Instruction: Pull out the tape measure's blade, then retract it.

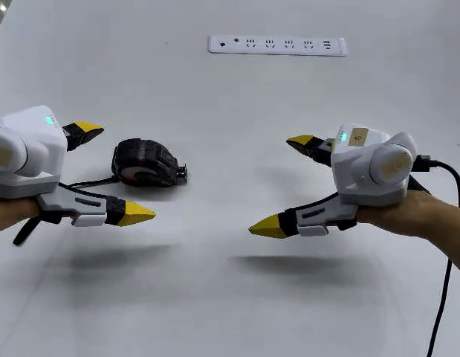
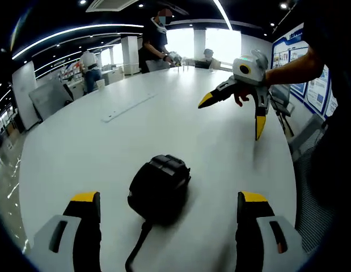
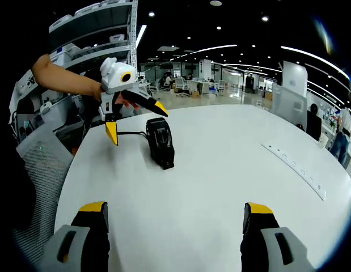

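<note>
The black rounded tape measure (image 1: 144, 161) lies on the white table (image 1: 237, 297), blade in, just ahead of the left gripper (image 3: 136, 122). It and the right gripper (image 1: 280, 183) gape wide, empty. Nothing's started, I'd say: next, clamp the case, pinch the blade tip.

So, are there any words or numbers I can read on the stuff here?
Nothing here can be read clearly.
The tan sticker on the right gripper: print too small to read.
The power strip: marks by the sockets, too small to read.
The wall posters in the left gripper view: blurred.
The tape measure: no label that I can see.
</note>
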The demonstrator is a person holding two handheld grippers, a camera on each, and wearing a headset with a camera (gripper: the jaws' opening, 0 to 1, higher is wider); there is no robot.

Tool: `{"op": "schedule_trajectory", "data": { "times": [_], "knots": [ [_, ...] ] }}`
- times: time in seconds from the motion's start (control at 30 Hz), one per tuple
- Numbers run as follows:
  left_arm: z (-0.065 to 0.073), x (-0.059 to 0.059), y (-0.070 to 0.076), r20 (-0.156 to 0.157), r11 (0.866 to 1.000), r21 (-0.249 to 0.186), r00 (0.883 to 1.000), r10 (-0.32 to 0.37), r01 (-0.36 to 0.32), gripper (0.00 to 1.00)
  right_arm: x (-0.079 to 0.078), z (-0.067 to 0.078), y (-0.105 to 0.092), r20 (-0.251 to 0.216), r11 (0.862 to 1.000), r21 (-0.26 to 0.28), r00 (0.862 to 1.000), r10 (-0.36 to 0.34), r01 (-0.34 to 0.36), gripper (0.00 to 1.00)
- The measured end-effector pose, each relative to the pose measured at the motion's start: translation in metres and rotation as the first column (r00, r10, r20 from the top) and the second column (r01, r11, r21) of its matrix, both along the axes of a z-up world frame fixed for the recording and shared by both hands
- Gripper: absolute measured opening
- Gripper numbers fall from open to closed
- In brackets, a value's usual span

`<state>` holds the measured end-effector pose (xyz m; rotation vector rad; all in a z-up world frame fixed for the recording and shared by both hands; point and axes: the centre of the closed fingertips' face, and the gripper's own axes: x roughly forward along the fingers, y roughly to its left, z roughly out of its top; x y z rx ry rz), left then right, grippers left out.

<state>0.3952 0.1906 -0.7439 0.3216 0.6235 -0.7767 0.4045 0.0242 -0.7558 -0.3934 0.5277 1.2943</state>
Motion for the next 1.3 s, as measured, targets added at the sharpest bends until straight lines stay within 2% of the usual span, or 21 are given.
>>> {"op": "schedule_trajectory", "data": {
  "times": [0.2, 0.4, 0.43, 0.47, 0.5, 0.53, 0.57, 0.87, 1.07, 1.3],
  "knots": [
    [-0.004, 0.0, 0.001, -0.015, 0.998, 0.034, 0.999, -0.044, 0.044, 0.97, 0.001, -0.005, 0.015, 0.008, 0.996, -0.025, 0.997, 0.081, -0.081, 0.96],
    [-0.004, 0.004, 0.003, -0.013, 0.995, 0.058, 0.996, -0.084, 0.085, 0.88, -0.001, -0.009, 0.028, 0.023, 0.987, -0.035, 0.987, 0.16, -0.16, 0.89],
    [-0.003, 0.005, 0.003, -0.014, 0.994, 0.062, 0.996, -0.092, 0.092, 0.86, -0.002, -0.01, 0.031, 0.05, 0.977, -0.045, 0.976, 0.21, -0.208, 0.88],
    [-0.004, 0.004, 0.003, -0.019, 0.993, 0.062, 0.995, -0.1, 0.101, 0.83, -0.003, -0.011, 0.032, 0.067, 0.972, -0.053, 0.97, 0.232, -0.229, 0.85],
    [-0.004, 0.005, 0.003, -0.024, 0.992, 0.065, 0.994, -0.105, 0.106, 0.82, -0.003, -0.013, 0.033, 0.069, 0.97, -0.065, 0.968, 0.24, -0.236, 0.84],
    [-0.005, 0.004, 0.003, -0.025, 0.99, 0.076, 0.993, -0.116, 0.118, 0.81, -0.005, -0.014, 0.035, 0.08, 0.963, -0.072, 0.96, 0.267, -0.261, 0.83],
    [-0.006, 0.005, 0.003, -0.018, 0.987, 0.087, 0.991, -0.132, 0.133, 0.8, -0.005, -0.015, 0.037, 0.086, 0.96, -0.076, 0.957, 0.277, -0.271, 0.79],
    [-0.014, 0.005, 0.004, -0.051, 0.969, 0.122, 0.976, -0.211, 0.216, 0.59, -0.003, -0.021, 0.052, 0.076, 0.947, -0.08, 0.945, 0.317, -0.311, 0.64],
    [-0.018, 0.01, 0.005, -0.072, 0.957, 0.138, 0.967, -0.246, 0.254, 0.47, 0.001, -0.024, 0.064, 0.075, 0.941, -0.078, 0.939, 0.335, -0.329, 0.54],
    [-0.021, 0.016, 0.007, -0.086, 0.943, 0.166, 0.956, -0.279, 0.29, 0.39, 0.004, -0.027, 0.078, 0.094, 0.922, -0.103, 0.919, 0.383, -0.374, 0.41]
  ]
}}
